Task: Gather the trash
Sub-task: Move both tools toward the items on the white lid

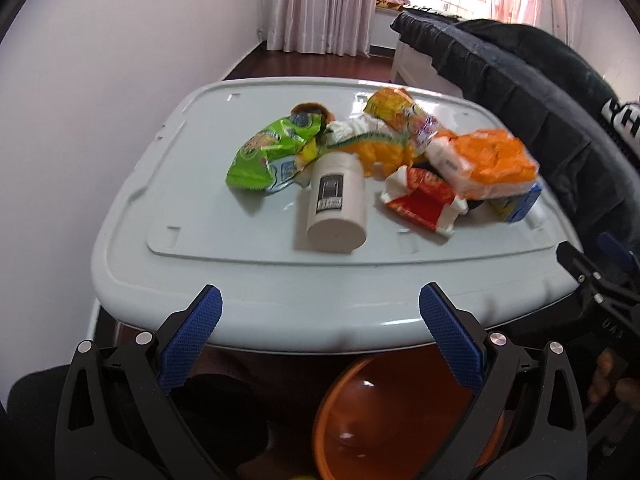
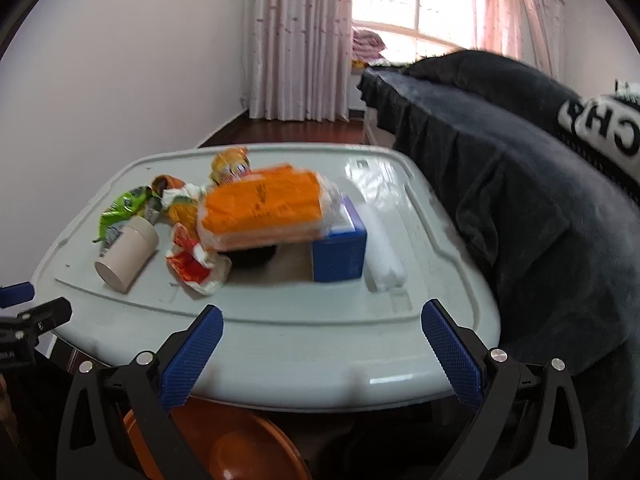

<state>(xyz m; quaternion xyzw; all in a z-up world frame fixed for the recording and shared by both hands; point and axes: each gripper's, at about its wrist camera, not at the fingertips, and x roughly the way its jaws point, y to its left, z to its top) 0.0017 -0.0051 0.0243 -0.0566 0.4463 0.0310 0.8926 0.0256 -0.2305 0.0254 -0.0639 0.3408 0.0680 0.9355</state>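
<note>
On top of a pale grey plastic lid [image 1: 132, 264], which serves as the table, lies a loose heap of trash. The landmark is a cream cylindrical cup [image 1: 337, 201], lying on its side near the lid's middle with its flat end toward the cameras.

Left of the cup, touching its far end, is a crumpled green snack bag [image 1: 272, 152]. Behind the cup sits a tangle of yellow and orange wrappers [image 1: 394, 128]. Right of the cup is a torn red and white wrapper [image 1: 424, 204]. Further right, a large orange plastic-wrapped pack [image 2: 260, 210] rests partly on a blue box [image 2: 340, 242], with something dark beneath it that cannot be made out. Right of the box lies a white roll [image 2: 382, 250]. A dark blanket [image 2: 520, 200] hangs just past the lid's right edge.

Below the lid's near edge, nearer the cameras than the cup, stands an orange basin [image 1: 400, 416], probably where the trash goes.

The left gripper [image 1: 320, 340] and right gripper [image 2: 322, 356] both hover at that near edge, fingers spread wide, holding nothing.

Likely risks: the cup may roll off the lid if nudged; the orange pack is balanced and may slide when its neighbours are pulled; thin wrappers may slip from the pads [image 1: 192, 340].
</note>
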